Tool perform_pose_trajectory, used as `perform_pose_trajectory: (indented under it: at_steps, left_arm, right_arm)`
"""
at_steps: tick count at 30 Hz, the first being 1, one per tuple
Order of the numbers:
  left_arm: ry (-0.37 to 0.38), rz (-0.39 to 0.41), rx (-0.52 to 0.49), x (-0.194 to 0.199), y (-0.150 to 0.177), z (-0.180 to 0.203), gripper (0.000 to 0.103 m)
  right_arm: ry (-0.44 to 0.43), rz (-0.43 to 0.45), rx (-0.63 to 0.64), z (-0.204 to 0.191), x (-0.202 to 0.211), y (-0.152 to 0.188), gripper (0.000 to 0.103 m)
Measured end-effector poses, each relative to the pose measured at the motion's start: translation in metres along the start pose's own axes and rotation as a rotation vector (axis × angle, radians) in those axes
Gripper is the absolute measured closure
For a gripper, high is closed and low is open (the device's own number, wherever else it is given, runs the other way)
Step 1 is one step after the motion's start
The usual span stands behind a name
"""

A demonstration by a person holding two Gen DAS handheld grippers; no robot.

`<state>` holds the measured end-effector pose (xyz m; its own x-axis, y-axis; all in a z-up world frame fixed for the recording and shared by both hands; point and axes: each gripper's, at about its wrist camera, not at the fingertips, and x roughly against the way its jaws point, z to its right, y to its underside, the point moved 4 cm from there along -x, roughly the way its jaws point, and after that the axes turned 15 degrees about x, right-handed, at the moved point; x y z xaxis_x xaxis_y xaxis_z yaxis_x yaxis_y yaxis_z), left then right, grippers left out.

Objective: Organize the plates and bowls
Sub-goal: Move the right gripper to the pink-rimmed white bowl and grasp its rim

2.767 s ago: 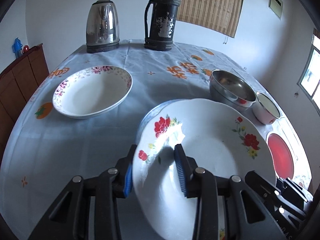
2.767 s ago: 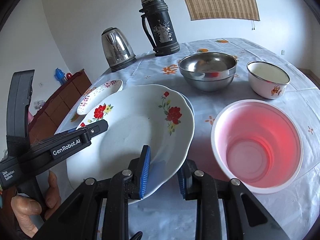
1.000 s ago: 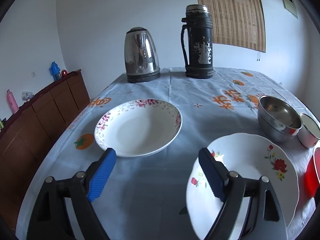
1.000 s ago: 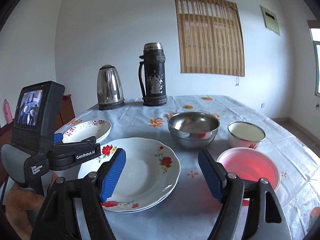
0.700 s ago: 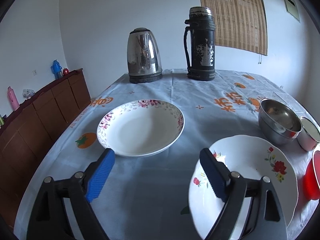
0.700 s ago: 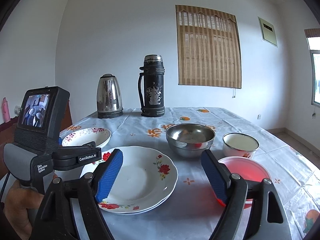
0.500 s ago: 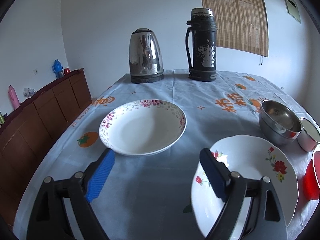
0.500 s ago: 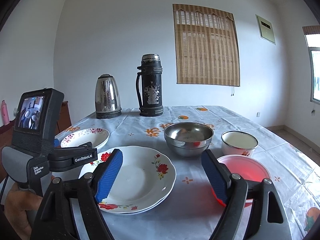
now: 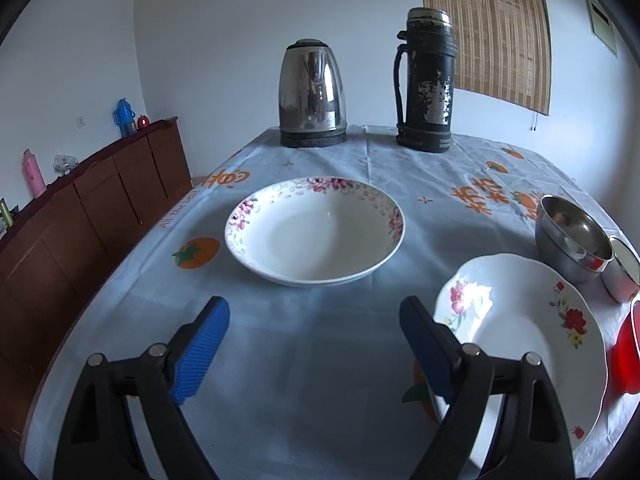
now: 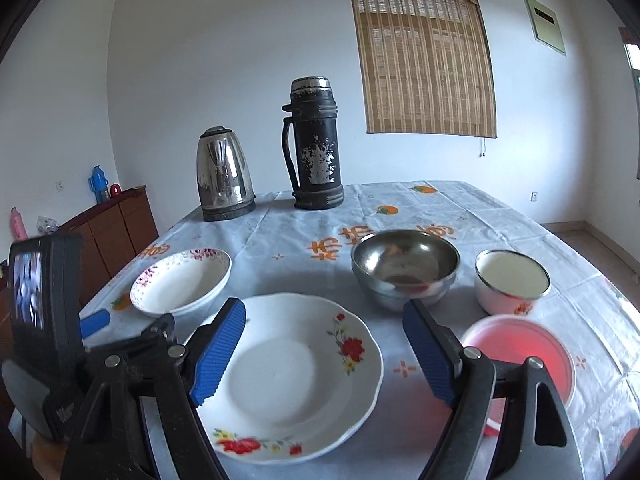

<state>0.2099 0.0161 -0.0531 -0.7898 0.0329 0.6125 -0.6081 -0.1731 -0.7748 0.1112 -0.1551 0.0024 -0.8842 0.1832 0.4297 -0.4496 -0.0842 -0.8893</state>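
A white plate with red flowers lies flat on the tablecloth, and my right gripper hovers open above its far rim, gripping nothing. The same plate sits at the lower right of the left wrist view. My left gripper is open and empty, facing a deep plate with a pink flowered rim just beyond its fingertips. That plate lies at the left in the right wrist view. A steel bowl, a white enamel bowl and a red plastic bowl stand to the right.
A steel kettle and a black flask stand at the table's far end. A brown cabinet runs along the left wall. The left gripper's body with its screen fills the lower left of the right wrist view.
Both grippers have let go of the red-flowered plate, opened wide and drawn back. The plate now lies flat. The left view has closed in slightly on the pink-rimmed plate.
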Motion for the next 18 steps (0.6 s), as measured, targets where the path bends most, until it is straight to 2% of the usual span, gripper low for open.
perform_pose_trajectory:
  at_steps: [12, 18]
  left_arm:
    - [-0.046, -0.031, 0.025, -0.009, -0.009, -0.035, 0.014]
    - [-0.086, -0.02, 0.045, -0.014, -0.029, -0.062, 0.014]
  right_arm:
    - [-0.113, -0.028, -0.014, -0.034, -0.027, -0.024, 0.021]
    - [-0.164, -0.052, -0.003, -0.049, -0.039, -0.036, 0.021]
